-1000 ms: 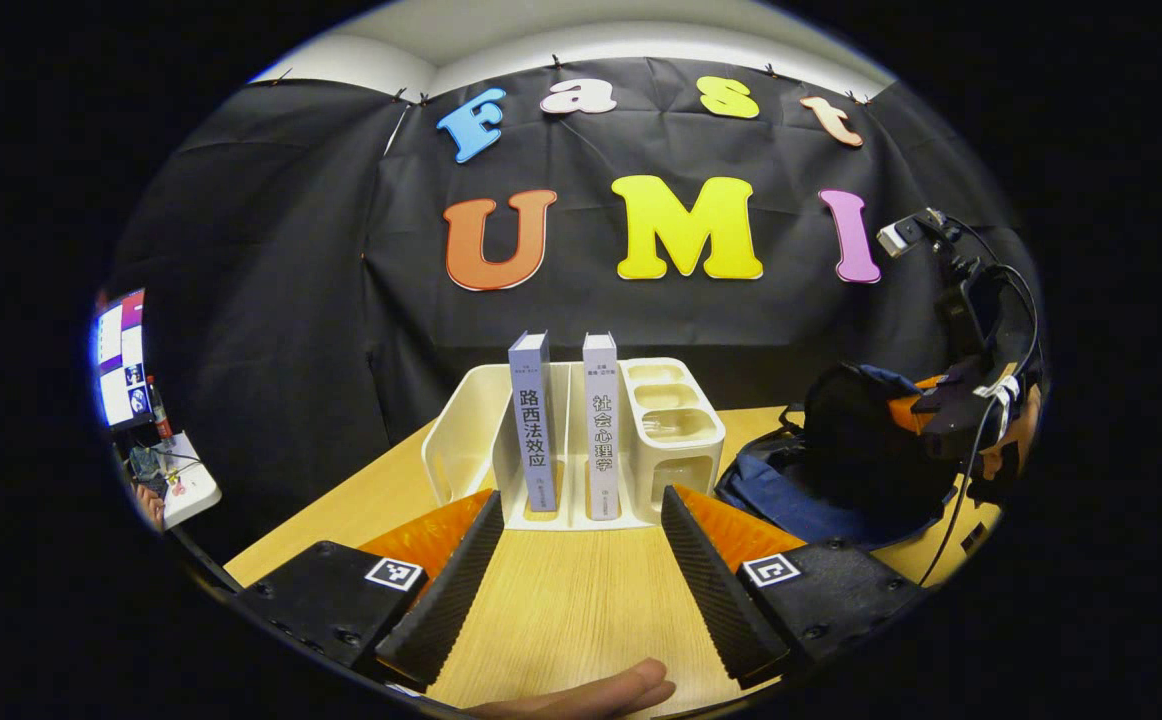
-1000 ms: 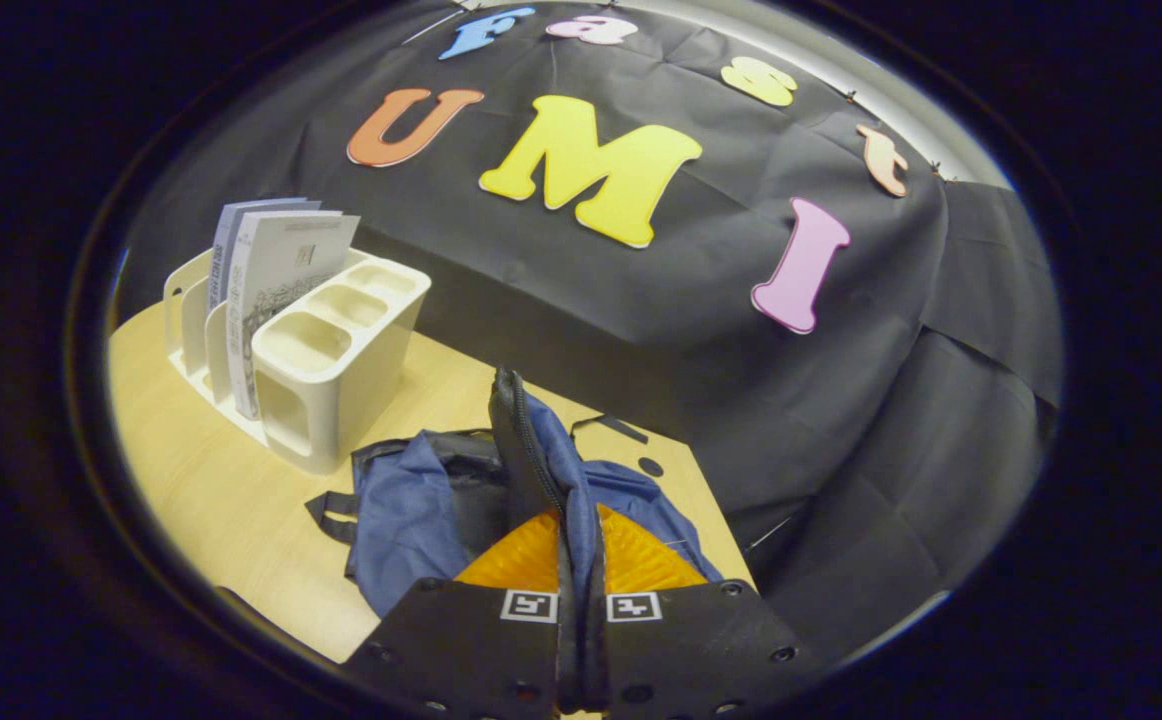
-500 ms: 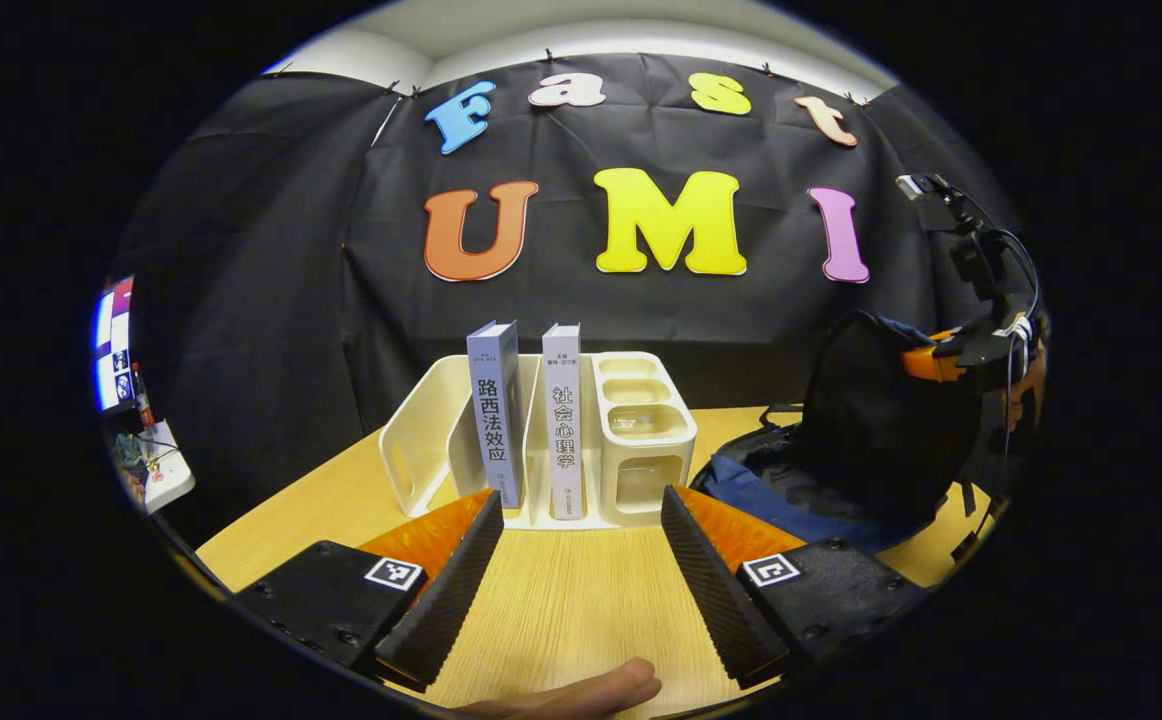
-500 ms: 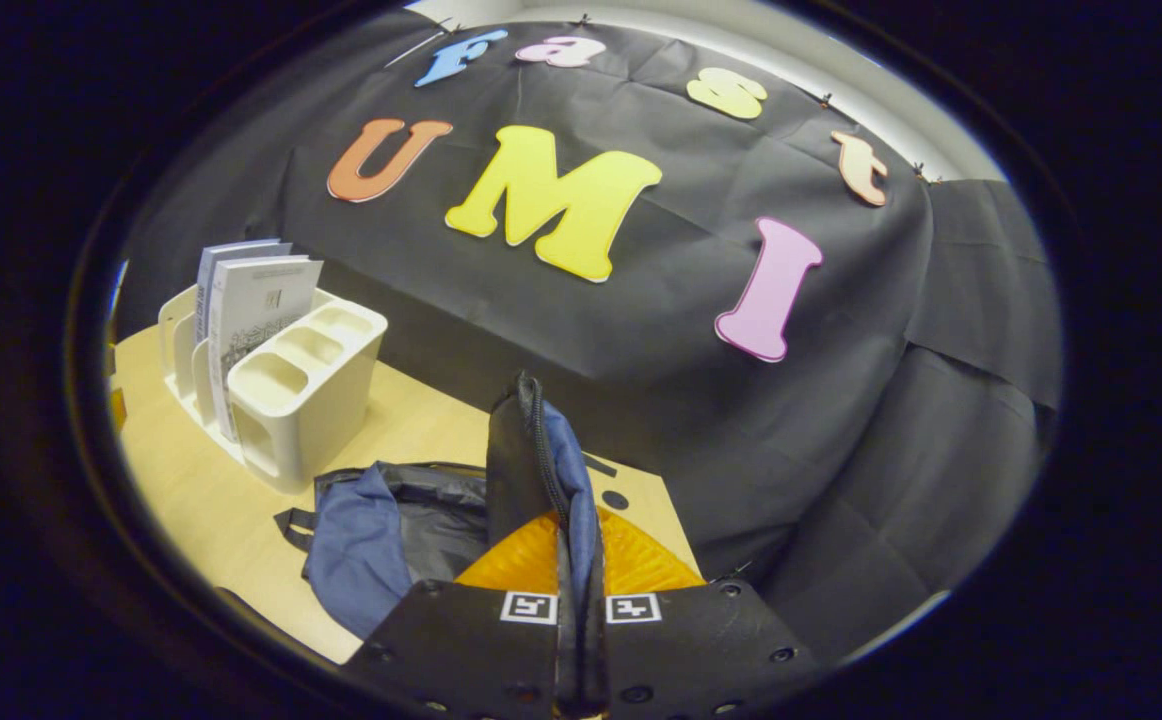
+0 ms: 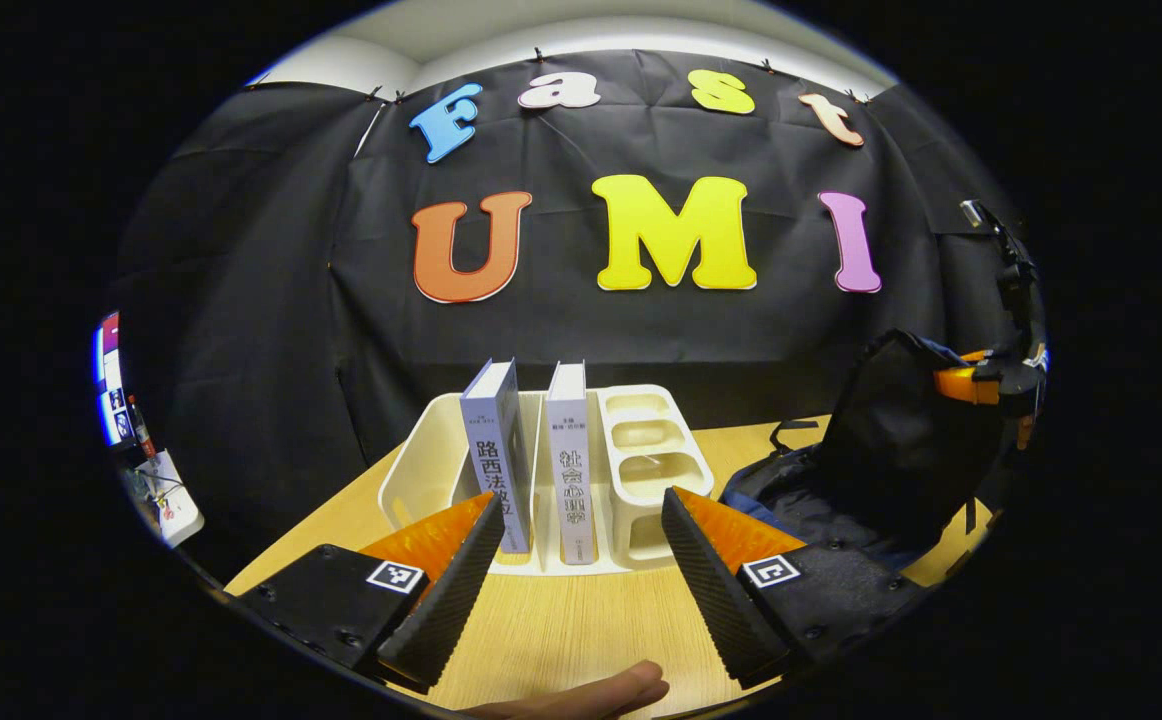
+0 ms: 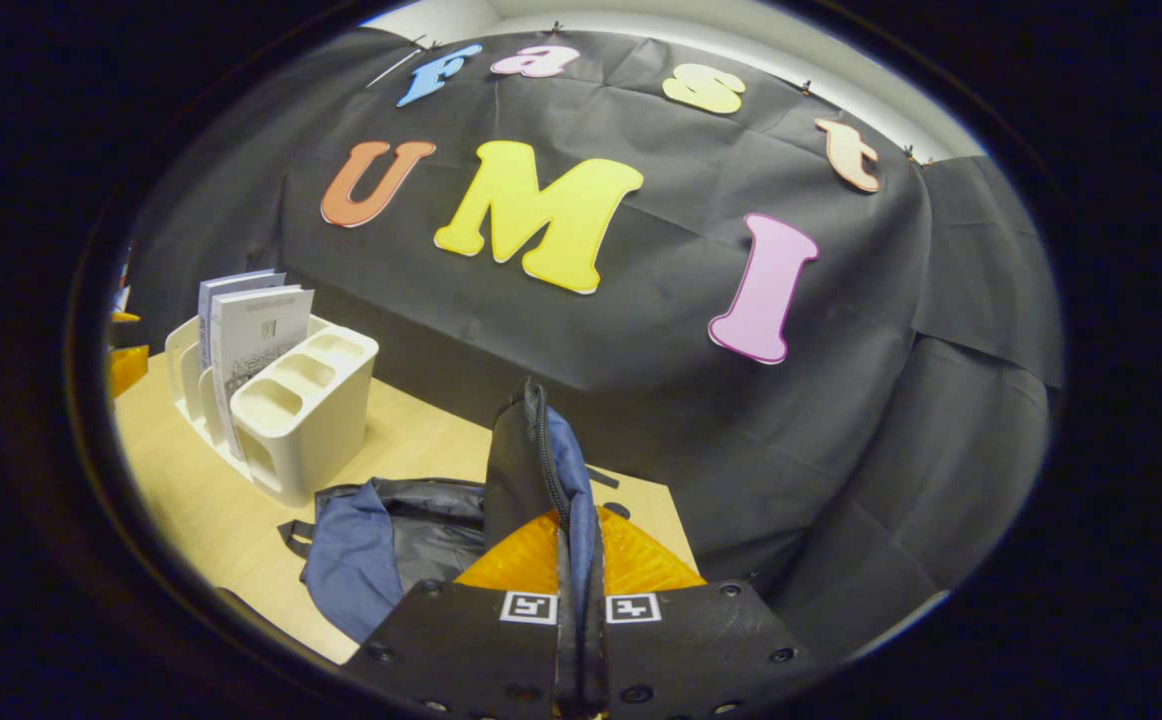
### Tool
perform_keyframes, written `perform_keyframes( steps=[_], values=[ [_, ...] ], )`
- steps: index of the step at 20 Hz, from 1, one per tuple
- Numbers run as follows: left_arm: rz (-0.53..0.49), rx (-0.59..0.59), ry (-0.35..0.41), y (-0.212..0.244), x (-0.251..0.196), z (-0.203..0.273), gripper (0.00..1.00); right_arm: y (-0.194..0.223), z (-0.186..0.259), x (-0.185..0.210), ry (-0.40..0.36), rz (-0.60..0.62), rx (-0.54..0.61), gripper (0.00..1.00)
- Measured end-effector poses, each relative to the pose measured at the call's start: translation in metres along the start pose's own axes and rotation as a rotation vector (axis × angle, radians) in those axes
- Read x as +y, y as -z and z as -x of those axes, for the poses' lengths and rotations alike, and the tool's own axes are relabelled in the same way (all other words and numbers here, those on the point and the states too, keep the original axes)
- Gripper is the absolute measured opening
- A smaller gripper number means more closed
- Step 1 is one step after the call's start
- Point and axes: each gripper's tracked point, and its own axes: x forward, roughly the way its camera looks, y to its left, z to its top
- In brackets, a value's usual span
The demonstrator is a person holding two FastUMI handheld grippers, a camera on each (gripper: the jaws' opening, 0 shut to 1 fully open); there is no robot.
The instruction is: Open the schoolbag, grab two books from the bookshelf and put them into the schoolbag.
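Gaping left tongs (image 5: pixel 576 570) face books (image 5: pixel 531 455) | right tongs (image 6: pixel 578 590) clenched on schoolbag (image 6: pixel 541 470) flap, interior hidden

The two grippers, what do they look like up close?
The left gripper has wedge-shaped fingers with ridged inner faces, on black bolted blocks, each bearing a square black-and-white marker. The right gripper has the same bolted blocks and markers. Seen from the left gripper view, it trails black cables.

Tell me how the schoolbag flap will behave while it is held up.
Likely floppy: the schoolbag flap hangs thin from the right gripper, and the schoolbag slumps on the table. Probably light, since a pinch lifts it.
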Motion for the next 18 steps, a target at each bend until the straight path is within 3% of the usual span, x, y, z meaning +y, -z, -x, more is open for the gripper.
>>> perform_keyframes(
  steps=[15, 18],
  values=[
    [-0.063, 0.073, -0.038, -0.068, 0.016, -0.110, 0.99, -0.002, -0.019, -0.011, -0.014, 0.016, -0.015, 0.03],
    [-0.049, 0.127, 0.015, -0.073, 0.003, -0.140, 0.99, 0.002, -0.017, -0.011, -0.011, 0.005, -0.014, 0.03]
  ],
)
